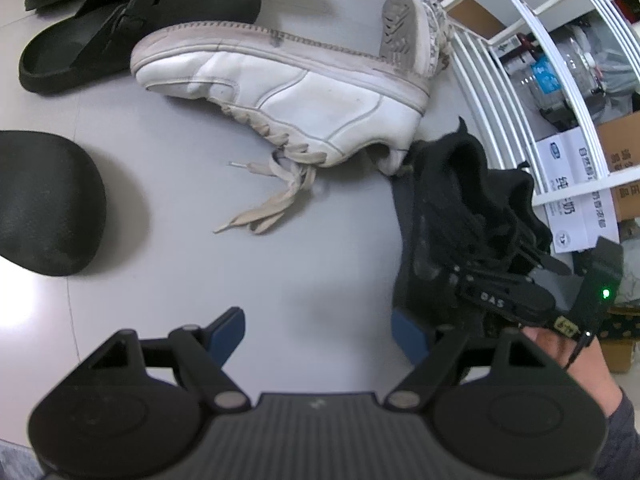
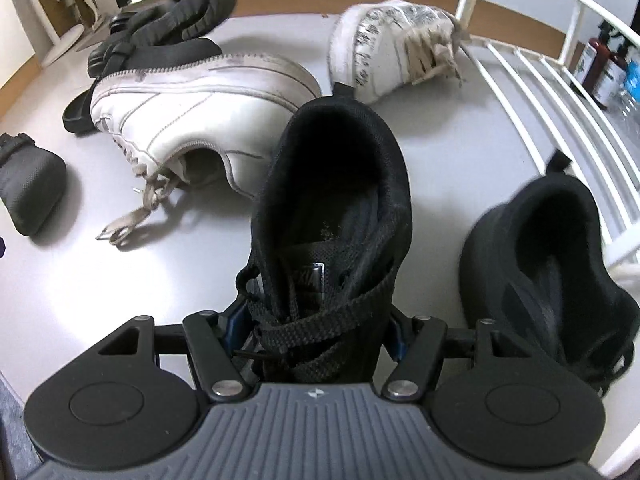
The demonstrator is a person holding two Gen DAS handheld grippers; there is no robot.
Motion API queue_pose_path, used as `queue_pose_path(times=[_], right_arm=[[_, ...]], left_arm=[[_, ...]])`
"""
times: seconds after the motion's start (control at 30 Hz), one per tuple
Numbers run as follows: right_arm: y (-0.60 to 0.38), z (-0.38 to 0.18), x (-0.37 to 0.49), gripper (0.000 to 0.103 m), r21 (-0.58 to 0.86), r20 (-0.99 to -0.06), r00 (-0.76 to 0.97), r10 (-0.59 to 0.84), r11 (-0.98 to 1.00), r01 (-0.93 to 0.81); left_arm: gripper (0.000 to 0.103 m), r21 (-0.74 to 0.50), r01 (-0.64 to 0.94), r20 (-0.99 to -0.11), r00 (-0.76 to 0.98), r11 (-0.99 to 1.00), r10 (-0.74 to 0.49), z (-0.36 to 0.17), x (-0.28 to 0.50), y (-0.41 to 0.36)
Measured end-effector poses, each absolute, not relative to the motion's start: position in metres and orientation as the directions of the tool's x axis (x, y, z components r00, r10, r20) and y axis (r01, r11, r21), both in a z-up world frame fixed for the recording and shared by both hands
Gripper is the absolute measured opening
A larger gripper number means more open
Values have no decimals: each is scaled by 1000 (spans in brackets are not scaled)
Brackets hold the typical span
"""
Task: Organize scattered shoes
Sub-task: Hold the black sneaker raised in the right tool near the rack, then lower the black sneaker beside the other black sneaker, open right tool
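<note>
Right gripper pinching black lace-up mesh sneaker across its laces, left gripper spread over bare grey tabletop, scuffed white leather sneaker on its side.

White sneaker, black sneaker

My left claw hung wide apart over the bare grey table. A scuffed white leather sneaker lay on its side ahead, its laces trailing, touching a black lace-up sneaker at right.
</note>
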State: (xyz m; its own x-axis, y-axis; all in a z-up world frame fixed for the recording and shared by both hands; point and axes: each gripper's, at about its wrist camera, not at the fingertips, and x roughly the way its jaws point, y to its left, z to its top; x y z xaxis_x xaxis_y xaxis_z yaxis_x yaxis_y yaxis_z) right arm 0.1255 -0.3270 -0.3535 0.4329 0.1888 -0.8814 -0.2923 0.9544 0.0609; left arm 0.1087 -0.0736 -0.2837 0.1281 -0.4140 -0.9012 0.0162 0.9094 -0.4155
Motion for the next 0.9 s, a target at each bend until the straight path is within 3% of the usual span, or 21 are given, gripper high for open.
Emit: queue_pose_path(times=[0.2, 0.43, 0.6, 0.9], right_arm=[[-336, -350, 120, 78, 26, -894, 433, 120, 976, -216], [-349, -335, 85, 80, 51, -877, 471, 96, 993, -108], [-345, -323, 74, 91, 65, -859, 502, 97, 995, -81], [-327, -355, 67, 91, -23, -909, 417, 11, 997, -77]], left_arm=[[82, -420, 18, -898, 133, 907, -419, -283, 104, -80], [82, -421, 13, -898, 140, 907, -418, -290, 98, -79], [82, -422, 12, -896, 145, 906, -420, -293, 95, -82], [82, -424, 16, -896, 140, 906, -422, -302, 81, -70]])
